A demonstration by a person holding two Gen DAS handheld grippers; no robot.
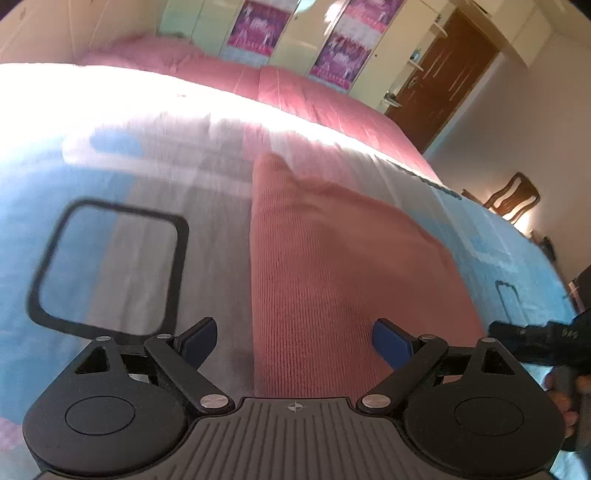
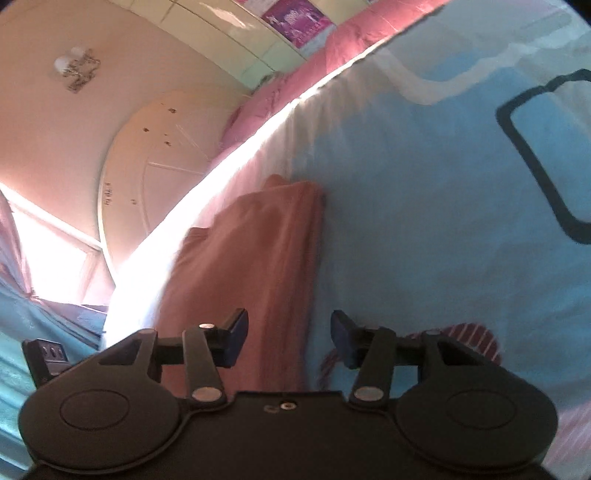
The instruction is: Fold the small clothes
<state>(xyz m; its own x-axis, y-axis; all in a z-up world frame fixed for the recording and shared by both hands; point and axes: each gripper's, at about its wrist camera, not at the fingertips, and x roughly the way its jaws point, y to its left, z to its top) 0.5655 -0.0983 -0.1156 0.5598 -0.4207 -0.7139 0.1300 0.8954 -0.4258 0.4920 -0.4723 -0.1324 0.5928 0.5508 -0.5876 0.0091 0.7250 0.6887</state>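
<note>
A bed (image 1: pixel 129 155) spread with a blue-and-white sheet carries the folded pink garment (image 1: pixel 332 266) at its middle, purple posters (image 1: pixel 258 26) with unreadable lettering at twelve o'clock, while left gripper (image 1: pixel 293 341) and right gripper (image 2: pixel 288 336) hold jaws apart, gripping nothing.

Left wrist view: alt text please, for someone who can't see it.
A folded pink knit garment lies on a blue and white bedspread, between the left gripper's open fingers. Beyond are a pink blanket and a brown door.
</note>
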